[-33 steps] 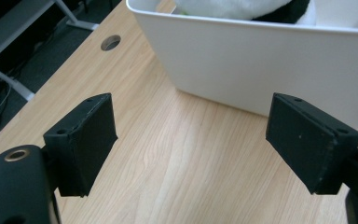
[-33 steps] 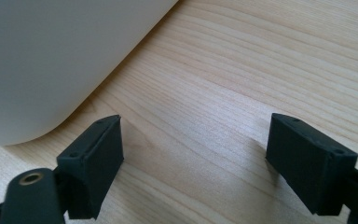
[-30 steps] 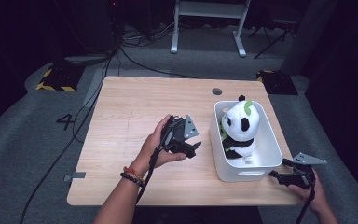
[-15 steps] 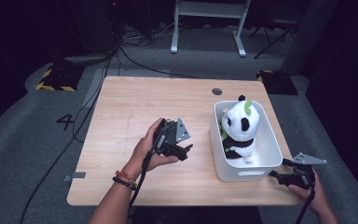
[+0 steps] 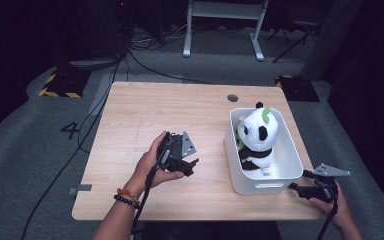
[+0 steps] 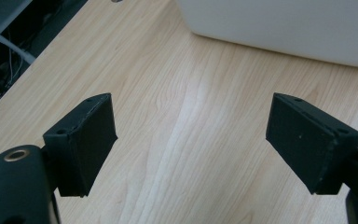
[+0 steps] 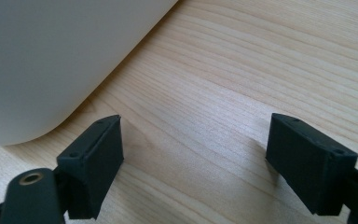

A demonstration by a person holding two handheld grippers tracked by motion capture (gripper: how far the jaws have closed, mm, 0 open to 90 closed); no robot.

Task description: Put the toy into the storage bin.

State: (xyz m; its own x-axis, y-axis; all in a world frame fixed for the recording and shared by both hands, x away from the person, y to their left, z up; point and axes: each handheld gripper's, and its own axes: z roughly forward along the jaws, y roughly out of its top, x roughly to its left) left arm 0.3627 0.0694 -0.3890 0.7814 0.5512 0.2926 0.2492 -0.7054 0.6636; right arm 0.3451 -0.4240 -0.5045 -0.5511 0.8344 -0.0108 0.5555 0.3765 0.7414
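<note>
Right now the panda plush [image 5: 256,136] sits upright inside the white bin [image 5: 285,175] at the table's [image 5: 145,115] right side, so the placing looks done. Both grippers are empty, jaws spread: left gripper [image 5: 192,167] mid-table, right gripper [image 5: 296,187] by the bin's near corner.

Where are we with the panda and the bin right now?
Done, by the look of it: the plush panda sits upright inside the white bin. In hand: nothing; the left gripper and right gripper both show open jaws over bare table. Left: possibly nothing more than parking the grippers.
</note>
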